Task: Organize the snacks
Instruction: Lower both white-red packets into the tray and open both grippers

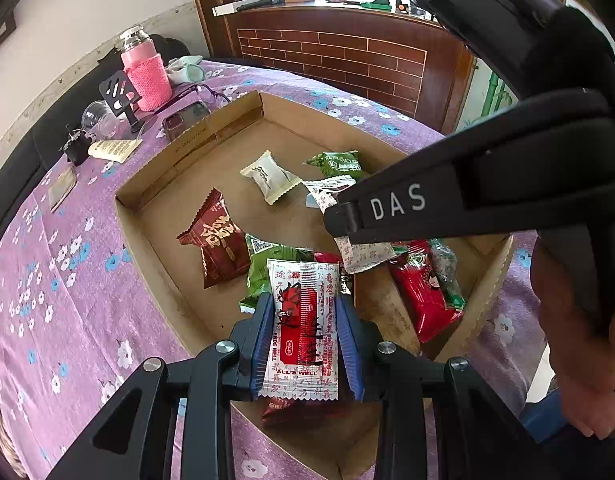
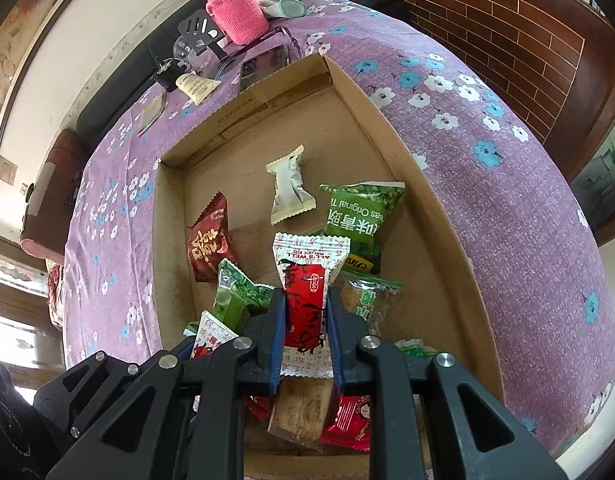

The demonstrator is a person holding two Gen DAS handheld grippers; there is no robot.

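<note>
Scattered in cardboard tray (image 1: 211, 128) on floral bench (image 1: 67, 280): maroon packet (image 1: 219, 240), cream packet (image 2: 289, 190), green pea bag (image 2: 359, 216). Left gripper (image 1: 305, 344) jaws clamped on white-red sachet (image 1: 303, 320) above tray; right gripper (image 2: 305, 340) jaws likewise clamped on second white-red sachet (image 2: 307, 280).

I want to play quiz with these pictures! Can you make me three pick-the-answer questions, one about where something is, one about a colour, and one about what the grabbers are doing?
1. Where is the cream snack?
A. In the box
B. On the cloth
C. Beside the bottle

2. What colour is the bottle's knitted sleeve?
A. Blue
B. Pink
C. Yellow

3. What are the two grippers doing?
A. Both open and empty
B. One holds the phone
C. Each is shut on a white-and-red packet

Answers:
1. A: the cream snack lies on the floor of the box.
2. B: the sleeve around the bottle is pink.
3. C: the left gripper pinches one white-and-red packet, and the right gripper pinches another.
</note>
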